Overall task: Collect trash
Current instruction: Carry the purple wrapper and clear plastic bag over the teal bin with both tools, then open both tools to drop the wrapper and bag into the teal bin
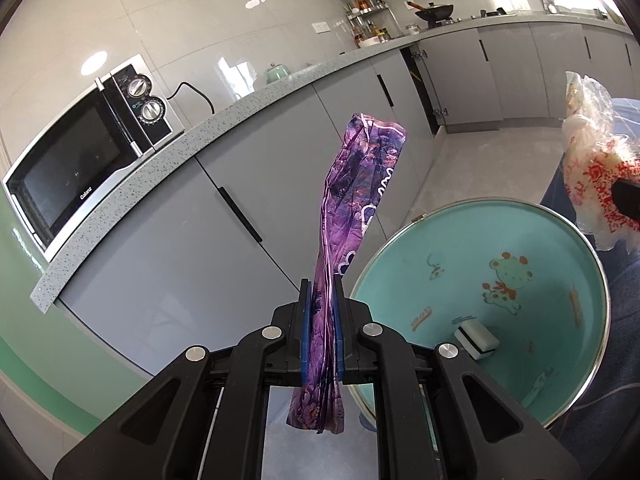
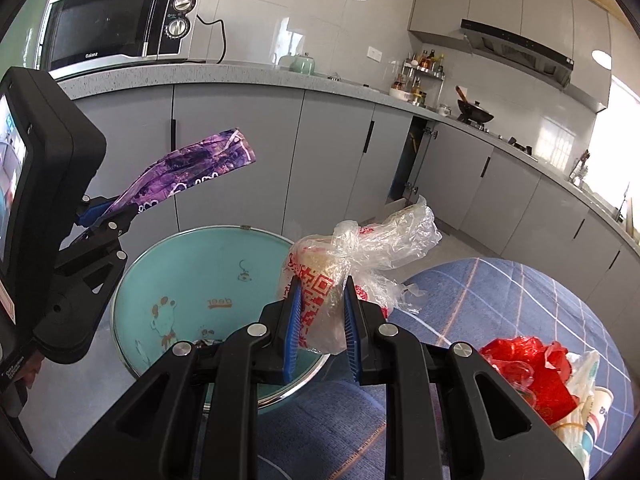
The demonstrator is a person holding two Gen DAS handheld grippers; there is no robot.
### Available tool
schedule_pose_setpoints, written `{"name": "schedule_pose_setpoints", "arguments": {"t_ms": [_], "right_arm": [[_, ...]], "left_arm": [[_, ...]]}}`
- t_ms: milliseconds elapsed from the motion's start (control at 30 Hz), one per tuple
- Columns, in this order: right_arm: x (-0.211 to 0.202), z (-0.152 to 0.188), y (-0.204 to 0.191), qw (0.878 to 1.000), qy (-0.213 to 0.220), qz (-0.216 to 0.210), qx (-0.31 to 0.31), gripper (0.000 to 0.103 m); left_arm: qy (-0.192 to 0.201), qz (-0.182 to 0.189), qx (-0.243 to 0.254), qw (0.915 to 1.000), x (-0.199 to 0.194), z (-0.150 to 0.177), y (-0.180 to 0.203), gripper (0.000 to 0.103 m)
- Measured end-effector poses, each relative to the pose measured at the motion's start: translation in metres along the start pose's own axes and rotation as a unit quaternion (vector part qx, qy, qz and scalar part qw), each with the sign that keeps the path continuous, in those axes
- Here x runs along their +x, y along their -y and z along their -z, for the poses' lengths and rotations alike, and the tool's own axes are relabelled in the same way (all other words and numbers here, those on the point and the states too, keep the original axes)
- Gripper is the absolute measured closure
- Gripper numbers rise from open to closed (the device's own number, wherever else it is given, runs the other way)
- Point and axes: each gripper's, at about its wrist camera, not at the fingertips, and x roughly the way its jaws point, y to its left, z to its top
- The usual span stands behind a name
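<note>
- The left wrist view alone shows the inside floor of the teal basin: a small white block with a dark band lies there, near a printed cartoon giraffe.
- The right wrist view alone shows a heap of trash at lower right: crumpled red plastic, clear film and paper cups, lying on a blue checked cloth.
- Only the right wrist view shows the left tool from the side, with its black body and lit screen, and a range hood over the stove.
- The left tongs are clamped on a purple wrapper, a long, crinkled, glossy strip that sticks up past the blue pads and hangs below them, beside the basin's rim.
- The right tongs grip a clear plastic bag with red print, its thin film bunched and knotted above the pads; it is held over the near edge of the basin.
- The basin is round, enamelled, with a bright metal rim.
- The room is a kitchen: grey flat-fronted cabinets, one door ajar, under a speckled grey desk that carries a silver microwave, a pale green kettle, a spice rack and a black wok; glossy pale wall tiles, light floor.
</note>
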Motion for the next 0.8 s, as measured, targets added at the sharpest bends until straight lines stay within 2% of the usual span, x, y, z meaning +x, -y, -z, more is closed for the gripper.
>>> {"name": "schedule_pose_setpoints", "arguments": {"t_ms": [333, 433, 500, 567, 600, 633, 667, 700, 800], "right_arm": [[0.016, -0.003, -0.008, 0.999, -0.016, -0.034, -0.007, 0.083], [0.019, -0.004, -0.01, 0.999, -0.018, -0.043, -0.01, 0.08], [0.02, -0.004, -0.011, 0.999, -0.017, -0.045, -0.008, 0.077], [0.02, -0.003, -0.011, 0.999, -0.018, -0.047, -0.006, 0.077], [0.02, -0.003, -0.011, 0.999, -0.018, -0.047, -0.006, 0.073], [0.02, -0.004, -0.011, 0.999, -0.018, -0.048, -0.005, 0.069], [0.02, -0.004, -0.011, 0.999, -0.017, -0.047, -0.003, 0.059], [0.019, -0.004, -0.009, 0.999, -0.014, -0.045, -0.001, 0.054], [0.016, -0.003, -0.006, 0.999, -0.015, -0.044, 0.004, 0.054]], "left_arm": [[-0.005, 0.021, 0.003, 0.9998, 0.008, 0.0, 0.013, 0.092], [-0.006, 0.028, 0.003, 0.9996, 0.01, 0.001, 0.016, 0.088], [-0.007, 0.032, 0.001, 0.9995, 0.01, 0.002, 0.017, 0.077], [-0.005, 0.034, 0.003, 0.9994, 0.01, 0.003, 0.018, 0.073], [-0.005, 0.034, 0.003, 0.9994, 0.01, 0.003, 0.018, 0.071], [-0.005, 0.034, 0.002, 0.9994, 0.009, 0.004, 0.018, 0.064], [-0.003, 0.03, 0.003, 0.9995, 0.008, 0.004, 0.018, 0.057], [-0.002, 0.027, 0.003, 0.9996, 0.008, 0.005, 0.018, 0.055], [-0.004, 0.022, 0.003, 0.9997, 0.007, 0.006, 0.015, 0.054]]}}
